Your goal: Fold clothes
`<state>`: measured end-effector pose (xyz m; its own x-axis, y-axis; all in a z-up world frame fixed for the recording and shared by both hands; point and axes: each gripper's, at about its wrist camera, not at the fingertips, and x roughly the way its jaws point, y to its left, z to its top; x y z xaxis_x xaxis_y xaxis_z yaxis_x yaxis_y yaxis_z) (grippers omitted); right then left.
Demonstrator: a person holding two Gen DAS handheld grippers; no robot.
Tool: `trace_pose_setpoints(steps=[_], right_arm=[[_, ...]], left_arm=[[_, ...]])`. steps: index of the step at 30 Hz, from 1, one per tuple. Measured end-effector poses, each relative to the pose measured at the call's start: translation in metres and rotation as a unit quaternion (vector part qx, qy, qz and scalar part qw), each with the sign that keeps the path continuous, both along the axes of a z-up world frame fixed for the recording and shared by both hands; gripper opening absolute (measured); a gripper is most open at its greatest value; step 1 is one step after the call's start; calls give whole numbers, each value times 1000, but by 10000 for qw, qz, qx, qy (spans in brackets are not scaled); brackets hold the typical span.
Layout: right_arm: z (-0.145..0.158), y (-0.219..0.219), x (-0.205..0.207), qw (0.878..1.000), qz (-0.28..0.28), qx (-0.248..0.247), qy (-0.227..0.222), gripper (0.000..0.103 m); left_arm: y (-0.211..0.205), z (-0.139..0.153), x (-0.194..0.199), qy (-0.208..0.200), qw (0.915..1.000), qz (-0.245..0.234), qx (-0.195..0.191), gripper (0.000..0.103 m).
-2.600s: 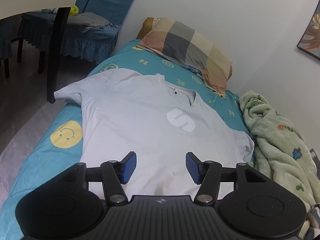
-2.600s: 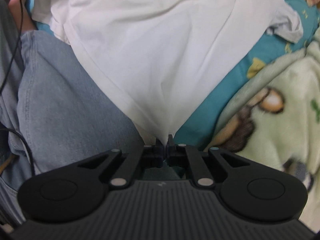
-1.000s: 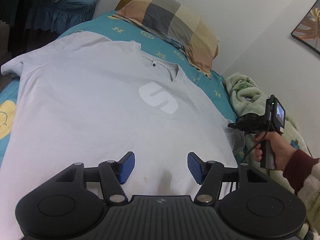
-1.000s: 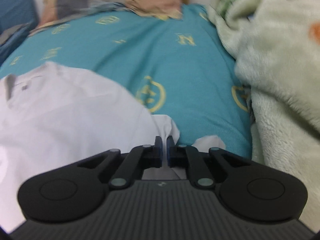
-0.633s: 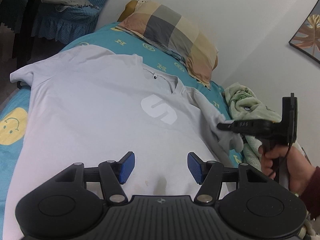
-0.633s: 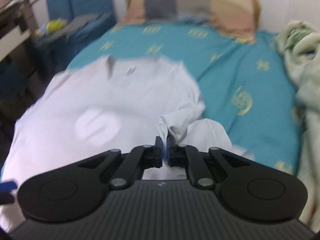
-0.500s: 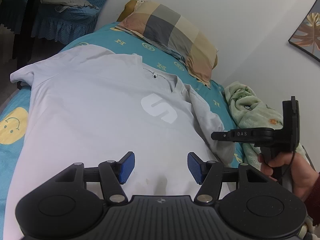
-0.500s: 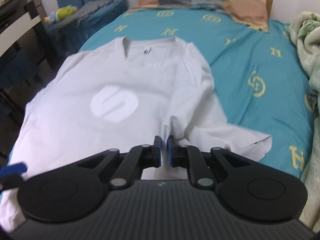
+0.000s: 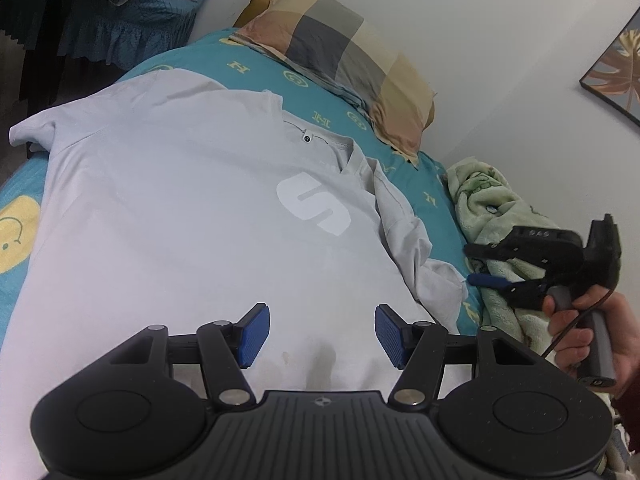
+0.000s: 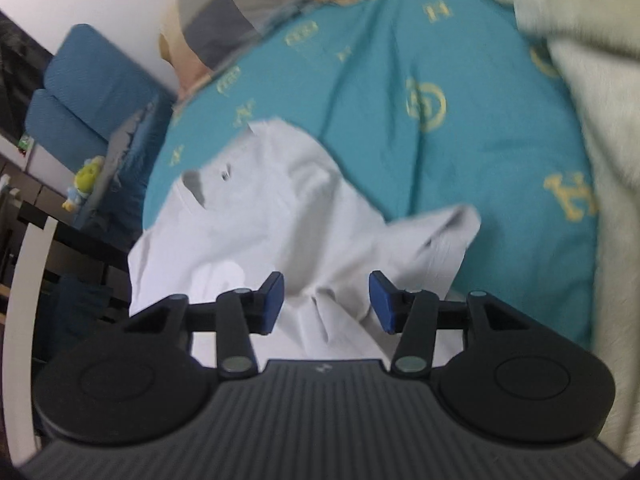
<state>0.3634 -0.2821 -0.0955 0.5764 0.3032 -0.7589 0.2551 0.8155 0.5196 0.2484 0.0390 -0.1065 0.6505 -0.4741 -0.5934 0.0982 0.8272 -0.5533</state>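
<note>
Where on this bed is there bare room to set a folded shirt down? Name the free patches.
Bare teal sheet lies between the T-shirt collar and the checked pillow, and a narrower strip between the bunched sleeve and the green blanket. The T-shirt covers the middle; the blanket crowds the wall side.

Teal bedsheet [image 9: 332, 92] with yellow prints; checked pillow [image 9: 344, 56] at the head, against the white wall [image 9: 480, 20]; green fleece blanket [image 9: 492, 204] alongside; framed picture [image 9: 616, 76]; blue-covered chair [image 9: 132, 12].
</note>
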Motion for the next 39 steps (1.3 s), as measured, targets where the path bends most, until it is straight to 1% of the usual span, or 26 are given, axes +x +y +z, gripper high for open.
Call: trace_pose_setpoints(steps=[2,3,4,6,10,12,13,14,16,18,20,24,27,29,30,34,37,39], right_arm=[[-16,6,1,9997,-92,5,232,50],[-23,7,3,9994,-128,83,307,50],[-29,8,4,9990,-158,143,387,49],[-37,11,5,9982,-226,242,496,50],[-32,7,2,9976,-498,475,87,49],[-21,4,1,9970,-552,479,-237,41],[-13,6,0,9971,-527,335,-442,29],[-5,8,0,9969,-472,120,-621,15],[9,10,4,9959,-401,-185,-791,4],[24,11,7,9935,-358,-452,-984,3],[48,9,12,9873,-378,-744,-1353,3],[92,-7,39,9696,-674,-1328,-1941,3],[106,-25,66,9529,-1087,-1846,-2146,3],[104,-41,82,9427,-1398,-2114,-2171,3],[99,-50,90,9397,-1522,-2221,-2108,3],[66,-86,116,9313,-1895,-2596,-1715,3],[29,-109,122,9294,-1965,-2806,-1377,3],[6,-121,123,9325,-1942,-2818,-1153,3]], left_arm=[[0,-1,1,15,10000,-6,-3,61],[-1,-2,1,20,10000,-12,2,61],[-1,-2,1,24,10000,-17,7,61],[-1,-3,1,27,10000,-24,14,61],[-1,-2,0,14,10000,-14,5,61],[-1,-2,0,12,10000,-14,0,61],[-1,-2,0,10,10000,-14,-2,61],[-1,-2,0,8,10000,-15,-9,61],[-1,-2,0,2,10000,-18,-27,61],[0,-1,-1,-22,10000,-21,-40,61],[1,0,-4,-61,10000,-19,-55,61],[4,3,-6,-162,9999,3,-54,61],[6,5,-7,-249,9997,74,23,61],[7,3,-4,-247,9996,112,56,61],[6,1,-2,-226,9996,121,73,61],[5,-6,5,-116,9998,110,101,61],[4,-10,11,-63,9998,112,145,61],[3,-14,16,8,9998,115,150,61]])
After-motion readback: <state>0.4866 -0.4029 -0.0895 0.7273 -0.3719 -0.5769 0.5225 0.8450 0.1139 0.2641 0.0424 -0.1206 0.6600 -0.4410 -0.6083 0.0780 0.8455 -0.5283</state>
